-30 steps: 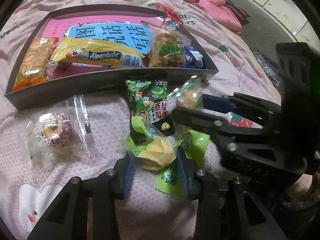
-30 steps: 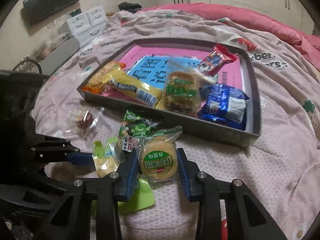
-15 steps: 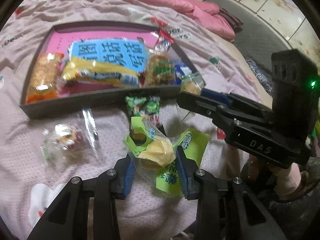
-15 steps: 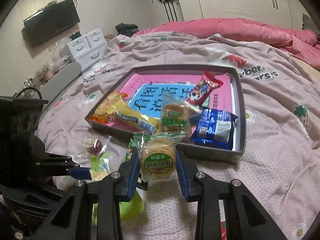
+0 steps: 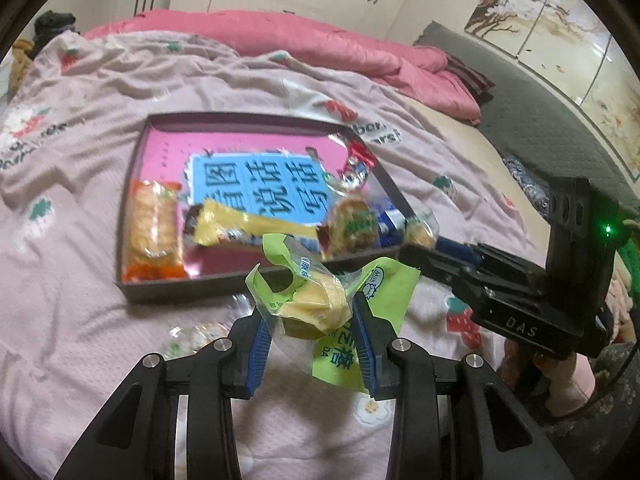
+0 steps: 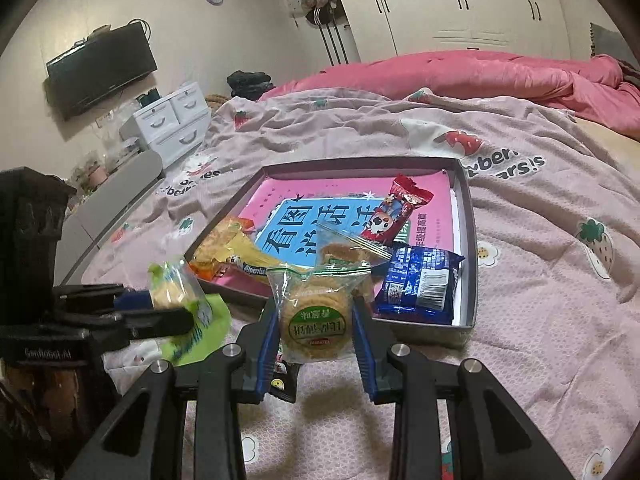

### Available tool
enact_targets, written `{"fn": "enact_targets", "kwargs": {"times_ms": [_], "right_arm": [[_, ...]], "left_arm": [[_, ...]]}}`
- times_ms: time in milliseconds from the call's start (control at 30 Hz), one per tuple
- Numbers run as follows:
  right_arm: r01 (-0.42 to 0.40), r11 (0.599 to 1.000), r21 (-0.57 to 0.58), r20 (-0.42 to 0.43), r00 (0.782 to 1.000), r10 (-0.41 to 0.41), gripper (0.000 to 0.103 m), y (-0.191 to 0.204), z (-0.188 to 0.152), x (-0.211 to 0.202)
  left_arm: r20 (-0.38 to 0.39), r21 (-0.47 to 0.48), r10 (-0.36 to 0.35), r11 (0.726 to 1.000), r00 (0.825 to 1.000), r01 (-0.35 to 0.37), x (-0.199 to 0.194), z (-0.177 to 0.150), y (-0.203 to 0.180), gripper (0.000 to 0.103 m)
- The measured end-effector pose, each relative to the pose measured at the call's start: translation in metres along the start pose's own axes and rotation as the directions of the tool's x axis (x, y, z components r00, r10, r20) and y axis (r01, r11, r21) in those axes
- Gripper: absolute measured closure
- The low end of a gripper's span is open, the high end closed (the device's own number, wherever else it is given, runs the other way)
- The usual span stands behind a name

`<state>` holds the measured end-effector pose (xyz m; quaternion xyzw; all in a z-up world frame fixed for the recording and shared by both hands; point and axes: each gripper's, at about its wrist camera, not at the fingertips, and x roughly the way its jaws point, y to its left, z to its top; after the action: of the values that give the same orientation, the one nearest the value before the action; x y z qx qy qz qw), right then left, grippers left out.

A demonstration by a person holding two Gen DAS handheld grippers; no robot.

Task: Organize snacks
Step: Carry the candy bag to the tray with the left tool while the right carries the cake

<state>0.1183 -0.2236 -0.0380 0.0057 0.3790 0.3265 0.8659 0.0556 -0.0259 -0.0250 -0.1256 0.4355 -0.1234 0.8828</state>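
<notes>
On the left, the left gripper (image 5: 312, 334) is clenched on a yellow cake in a green-edged clear wrapper (image 5: 316, 300), held in the air just short of the near wall of the grey tray (image 5: 180, 290) that sits on the bed (image 5: 80, 208). Inside the tray, going left to right, lie an orange cracker pack (image 5: 154, 226), a yellow candy bag (image 5: 244, 226), a round pastry in clear wrap (image 5: 352, 220), a blue packet (image 6: 418, 286) and, further back, a red candy bar (image 6: 400, 210), all resting on a pink and blue book (image 6: 320, 220). To the right, the right gripper (image 6: 314, 344) grips a round biscuit with a green label (image 6: 314, 320), also lifted and near the tray's front edge. So five snacks look put away and two are in transit. A dark packet (image 6: 282, 380) lies on the bed beneath the right gripper, and the blurred patch of wrapper (image 5: 192, 334) left of the left gripper seems to be another loose snack, so some work probably remains.
</notes>
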Motion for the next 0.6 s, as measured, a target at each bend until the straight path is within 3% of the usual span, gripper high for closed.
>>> {"fn": "enact_targets", "kwargs": {"times_ms": [333,600], "right_arm": [[0.025,0.999,0.02,0.06,0.998,-0.026,0.068,-0.003,0.006,-0.01],[0.05,0.997,0.055,0.086,0.995,-0.055,0.068,-0.011,0.009,-0.013]], "left_arm": [[0.082,-0.017,0.062,0.998,0.995,-0.061,-0.014,0.018,0.02,0.064],[0.162,-0.067,0.152,0.987,0.975,-0.143,-0.031,0.037,0.056,0.064]]}}
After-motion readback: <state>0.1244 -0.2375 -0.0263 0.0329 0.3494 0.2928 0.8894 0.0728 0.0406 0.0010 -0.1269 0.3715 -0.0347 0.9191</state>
